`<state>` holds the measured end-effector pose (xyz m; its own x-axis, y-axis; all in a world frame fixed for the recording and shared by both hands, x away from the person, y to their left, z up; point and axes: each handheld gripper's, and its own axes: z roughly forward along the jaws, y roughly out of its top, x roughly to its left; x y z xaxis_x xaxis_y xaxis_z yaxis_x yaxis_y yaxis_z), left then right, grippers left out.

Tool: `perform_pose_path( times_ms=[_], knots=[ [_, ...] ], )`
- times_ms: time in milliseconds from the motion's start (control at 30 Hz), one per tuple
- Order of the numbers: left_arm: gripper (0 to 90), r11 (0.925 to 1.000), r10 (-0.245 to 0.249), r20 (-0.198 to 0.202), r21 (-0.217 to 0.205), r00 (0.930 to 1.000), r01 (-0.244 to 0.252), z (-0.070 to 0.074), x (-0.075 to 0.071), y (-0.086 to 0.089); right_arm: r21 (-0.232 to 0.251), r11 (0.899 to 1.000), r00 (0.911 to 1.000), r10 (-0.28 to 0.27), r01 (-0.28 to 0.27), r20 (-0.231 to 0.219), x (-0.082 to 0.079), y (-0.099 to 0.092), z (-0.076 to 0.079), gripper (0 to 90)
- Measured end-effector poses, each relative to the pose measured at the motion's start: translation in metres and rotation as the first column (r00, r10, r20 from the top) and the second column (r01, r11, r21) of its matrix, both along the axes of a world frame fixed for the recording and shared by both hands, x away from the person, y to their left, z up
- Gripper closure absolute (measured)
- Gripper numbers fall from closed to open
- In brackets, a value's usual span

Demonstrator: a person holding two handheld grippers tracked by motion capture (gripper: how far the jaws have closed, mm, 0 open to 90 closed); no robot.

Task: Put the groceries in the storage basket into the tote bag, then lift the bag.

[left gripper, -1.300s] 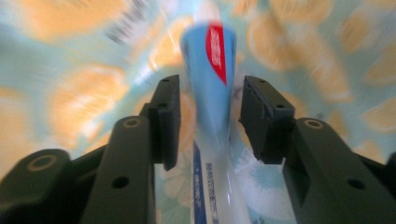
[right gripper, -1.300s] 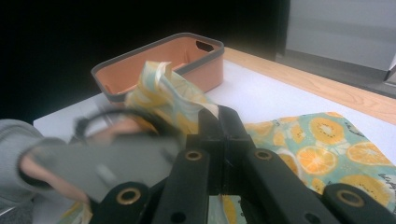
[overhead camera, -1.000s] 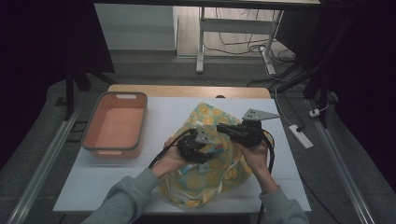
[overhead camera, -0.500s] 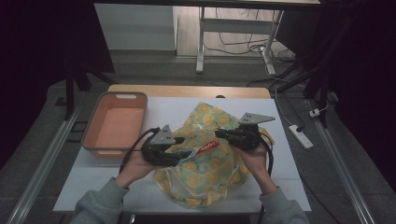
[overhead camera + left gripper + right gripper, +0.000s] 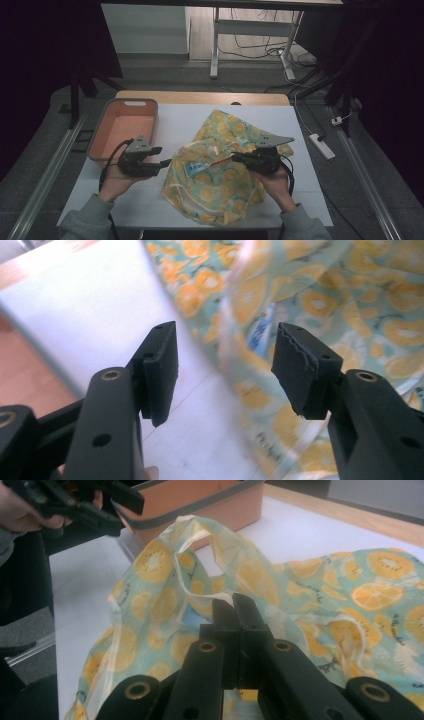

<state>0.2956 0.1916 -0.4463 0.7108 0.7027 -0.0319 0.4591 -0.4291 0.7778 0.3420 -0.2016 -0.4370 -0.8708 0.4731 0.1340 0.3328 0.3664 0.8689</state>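
Now we pinch the bag (image 5: 215,185) rim with our right gripper (image 5: 236,157); our left gripper (image 5: 165,156) gapes beside it.

Thin glossy film bag (image 5: 220,175), matt hardware, on white table cover (image 5: 175,125)
Bag see-through, crinkly, orange-slice print; left gripper (image 5: 225,357) matt black plastic, pads (image 5: 295,365) rough-edged rubbery, brass-looking screws; bin (image 5: 125,127) smooth orange plastic, grey rim; table edge (image 5: 200,95) wood; sleeves (image 5: 85,222) grey knit cloth.
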Motion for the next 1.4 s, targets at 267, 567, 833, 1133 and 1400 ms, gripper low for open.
perform_pose_path(
  times_ms=[267, 567, 833, 1133, 1400],
  knots=[
    [41.7, 0.9991, 0.041, -0.020, -0.012, 0.9990, -0.041, -0.003, 0.004, 0.012, -0.008, 1.000, 0.9999, 0.009, -0.009, -0.009, -0.003, -0.002, -0.004, 89.1],
    [39.4, 0.9997, -0.023, -0.048, -0.010, 0.9986, 0.023, -0.002, 0.019, -0.023, -0.017, 1.000, 0.9998, 0.013, -0.013, -0.016, -0.004, -0.002, -0.008, 89.1],
    [71.0, 0.9961, -0.085, -0.107, 0.016, 0.9907, 0.087, -0.017, 0.041, -0.063, -0.029, 0.999, 0.9995, 0.027, -0.027, -0.016, -0.005, -0.001, -0.010, 89.0],
    [88.0, 0.9952, -0.097, -0.125, -0.020, 0.9874, 0.096, -0.014, 0.036, -0.053, -0.057, 0.995, 0.9965, -0.080, 0.081, 0.024, -0.020, -0.005, -0.002, 42.0],
    [88.0, 0.9956, -0.089, -0.144, -0.039, 0.9855, 0.085, -0.017, 0.037, -0.047, -0.110, 0.973, 0.9784, -0.202, 0.206, 0.045, -0.070, -0.029, 0.008, 25.6]
  ],
)
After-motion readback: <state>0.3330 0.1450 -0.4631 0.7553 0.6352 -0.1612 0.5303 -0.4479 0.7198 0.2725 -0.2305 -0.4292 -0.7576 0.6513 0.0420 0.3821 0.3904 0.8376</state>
